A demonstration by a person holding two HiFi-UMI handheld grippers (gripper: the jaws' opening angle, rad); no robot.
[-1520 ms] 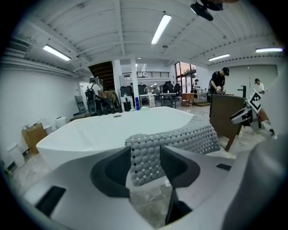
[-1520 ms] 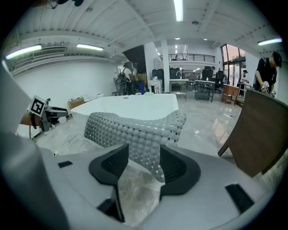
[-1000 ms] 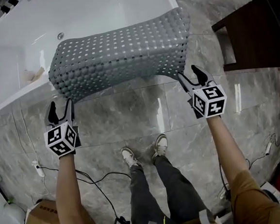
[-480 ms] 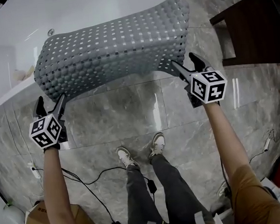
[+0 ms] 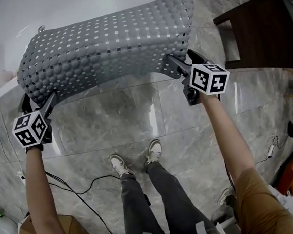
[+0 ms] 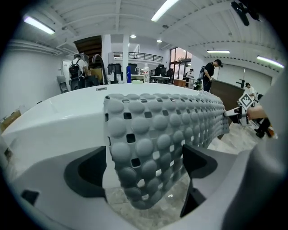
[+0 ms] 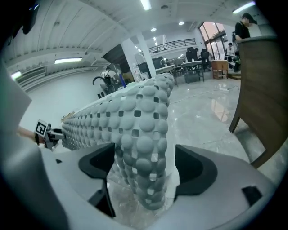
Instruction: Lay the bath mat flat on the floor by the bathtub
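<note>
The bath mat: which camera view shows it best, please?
The head view: it shows the whole bath mat, from the left gripper to the right gripper. Each gripper view shows only one end of it, between jaws that have just been opening, wide apart now.

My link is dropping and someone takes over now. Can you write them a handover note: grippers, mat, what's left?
Left gripper: jaws have just been opening, now wide, a corner of the mat between them, unclamped.
Right gripper: same, at the other near corner.
Mat: stretched between both, bowed, seemingly off the floor, beside the tub.
Done: mat is at the tub.
Left: let it settle, then flatten it.
</note>
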